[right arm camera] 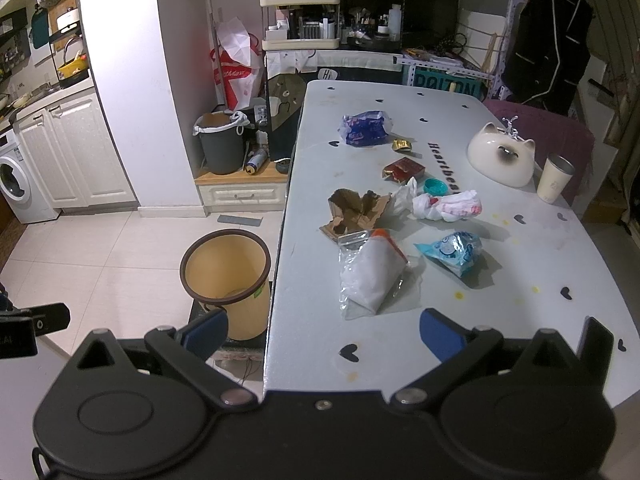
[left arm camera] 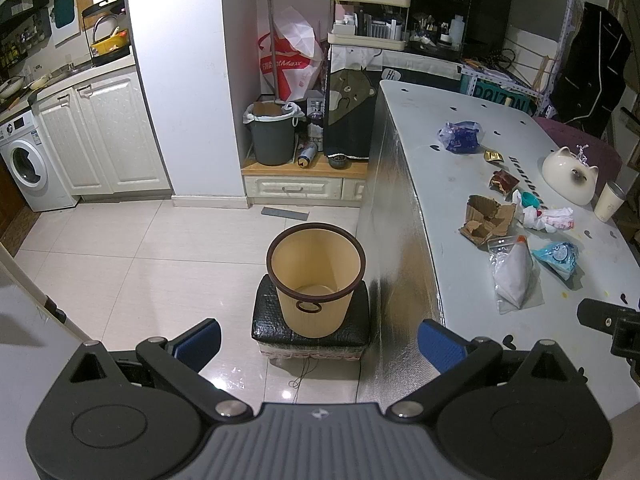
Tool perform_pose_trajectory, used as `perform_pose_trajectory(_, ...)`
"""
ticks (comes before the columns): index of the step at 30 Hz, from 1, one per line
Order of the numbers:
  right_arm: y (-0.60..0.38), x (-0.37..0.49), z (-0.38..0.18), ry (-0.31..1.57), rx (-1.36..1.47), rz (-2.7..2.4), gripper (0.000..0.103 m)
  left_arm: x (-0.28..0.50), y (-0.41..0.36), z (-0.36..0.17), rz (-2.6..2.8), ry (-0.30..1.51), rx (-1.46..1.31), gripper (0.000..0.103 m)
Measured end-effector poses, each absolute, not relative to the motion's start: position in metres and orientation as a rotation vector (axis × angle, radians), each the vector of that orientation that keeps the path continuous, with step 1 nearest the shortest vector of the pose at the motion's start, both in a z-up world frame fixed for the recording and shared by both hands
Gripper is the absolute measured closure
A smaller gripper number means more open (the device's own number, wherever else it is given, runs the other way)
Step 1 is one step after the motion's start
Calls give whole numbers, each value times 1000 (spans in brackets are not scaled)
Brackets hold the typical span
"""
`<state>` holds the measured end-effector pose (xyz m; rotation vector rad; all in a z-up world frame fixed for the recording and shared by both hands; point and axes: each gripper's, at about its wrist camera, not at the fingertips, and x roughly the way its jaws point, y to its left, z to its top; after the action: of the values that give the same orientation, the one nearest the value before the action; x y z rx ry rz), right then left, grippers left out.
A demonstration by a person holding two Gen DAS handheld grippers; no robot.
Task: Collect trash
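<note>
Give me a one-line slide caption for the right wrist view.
Open right gripper above grey table strewn with wrappers, nearest a clear plastic bag; empty tan wastebasket waits beside it.

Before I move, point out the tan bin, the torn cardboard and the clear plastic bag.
Tan bin (left arm camera: 316,280), left wrist view, on its inner back wall.
Torn cardboard (right arm camera: 356,210), right wrist view, on its crumpled middle.
Clear plastic bag (right arm camera: 370,276), right wrist view, on its white middle.

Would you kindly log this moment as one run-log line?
left gripper: open, empty | right gripper: open, empty | tan bin: appears empty, on stool | trash: all on table, clear bag nearest
</note>
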<state>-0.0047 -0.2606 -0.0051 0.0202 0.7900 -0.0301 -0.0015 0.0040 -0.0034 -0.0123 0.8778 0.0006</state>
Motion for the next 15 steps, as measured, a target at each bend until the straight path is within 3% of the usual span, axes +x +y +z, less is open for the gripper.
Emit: perform_pose_trajectory(15,-259,-5,-5,790,20,-31,0,-1,4,-3,-1,878,-12,0)
